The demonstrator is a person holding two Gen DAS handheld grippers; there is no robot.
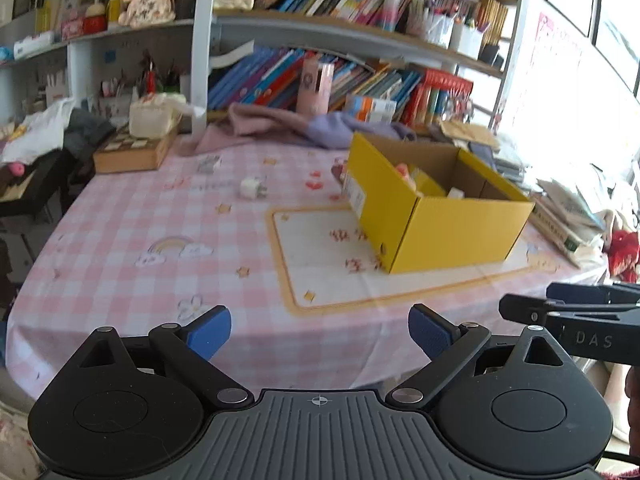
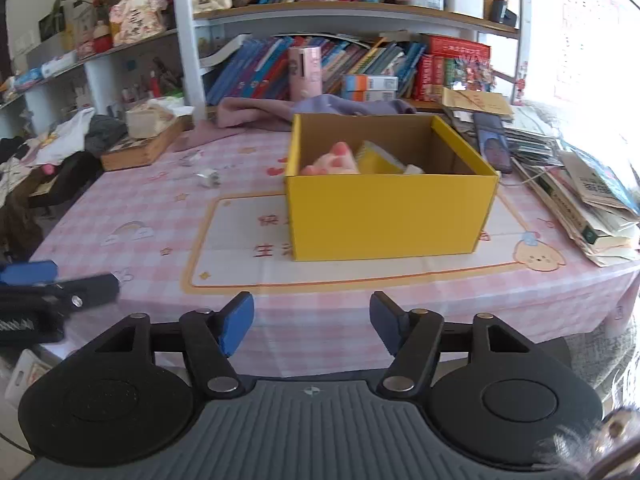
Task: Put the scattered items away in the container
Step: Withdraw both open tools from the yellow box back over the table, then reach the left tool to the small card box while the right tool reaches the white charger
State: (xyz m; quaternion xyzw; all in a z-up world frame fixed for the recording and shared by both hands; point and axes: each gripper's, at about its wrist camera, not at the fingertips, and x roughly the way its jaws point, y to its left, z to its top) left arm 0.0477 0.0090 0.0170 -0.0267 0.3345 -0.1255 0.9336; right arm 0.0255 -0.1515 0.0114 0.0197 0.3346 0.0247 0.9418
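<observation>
A yellow cardboard box (image 1: 452, 224) (image 2: 390, 216) stands open on the pink checked tablecloth (image 1: 160, 220) (image 2: 152, 208). Inside it lie a pink paw-shaped toy (image 2: 334, 160), a yellow packet (image 2: 378, 160) and a small white item (image 2: 414, 169). A white plug adapter (image 1: 252, 187) (image 2: 209, 178) lies on the cloth left of the box, and a second small grey-white item (image 1: 209, 164) (image 2: 191, 158) lies farther back. My left gripper (image 1: 320, 330) is open and empty at the table's near edge. My right gripper (image 2: 312, 320) is open and empty, facing the box.
A purple and pink cloth (image 1: 288, 124) (image 2: 280, 110) lies behind the box. A wooden box with a tissue pack (image 1: 138, 148) (image 2: 144, 140) stands at the back left. Stacked books and papers (image 2: 580, 196) (image 1: 560, 208) fill the right side. Bookshelves (image 2: 340, 12) rise behind.
</observation>
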